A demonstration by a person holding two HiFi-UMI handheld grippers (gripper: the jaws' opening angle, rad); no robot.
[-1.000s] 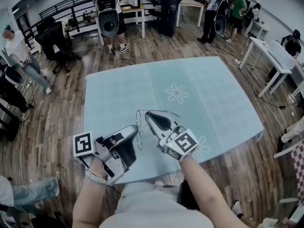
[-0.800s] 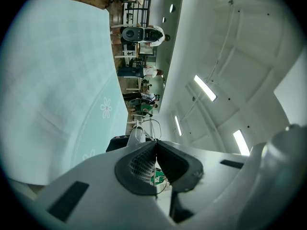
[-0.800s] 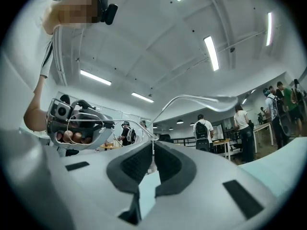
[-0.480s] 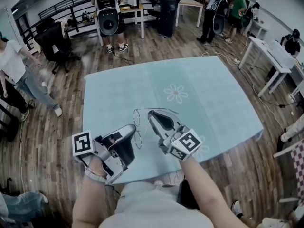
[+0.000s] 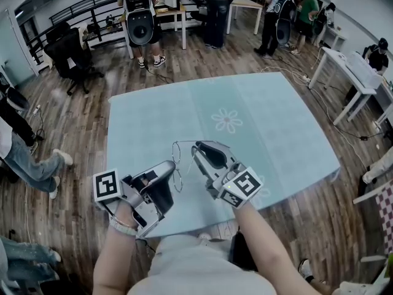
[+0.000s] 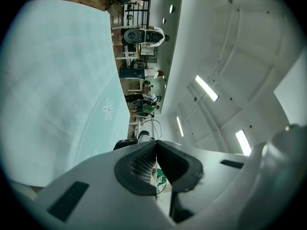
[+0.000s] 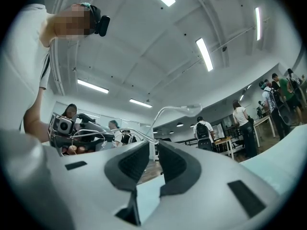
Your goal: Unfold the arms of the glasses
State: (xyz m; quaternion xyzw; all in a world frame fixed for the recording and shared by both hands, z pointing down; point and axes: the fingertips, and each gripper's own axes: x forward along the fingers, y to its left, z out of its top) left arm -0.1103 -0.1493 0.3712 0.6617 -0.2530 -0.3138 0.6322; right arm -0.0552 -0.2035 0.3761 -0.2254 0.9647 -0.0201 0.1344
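Glasses [image 5: 178, 176]: a thin wire-framed pair, held in the air between my two grippers, over the near edge of the table and just in front of me
Arm [image 7: 166, 108]: in the right gripper view one wire arm rises from my jaw tips and curves right to its clear tip [image 7: 191, 109]; I judge it partly swung out, not yet straight
Left gripper [image 5: 172, 165]: jaws pressed together on the frame of the glasses, reaching in from the left; this is my anchor
Right gripper [image 5: 196, 147]: jaws have just been opening to a narrow gap; the arm's wire crosses at their tips, but the pads do not look to press on it
Table [image 5: 153, 115]: pale blue cloth with a daisy print, below the glasses
Step in hand: I reckon I am letting go to take a fresh hold on the arm
Doing it well: keep the left pinch steady, close the right lightly on the arm, then swing it outward about its hinge in one slow arc without twisting the wire
Risk: thin wire slips or bends easily; a hard squeeze or a pull along the arm could drag the frame out of my left jaws
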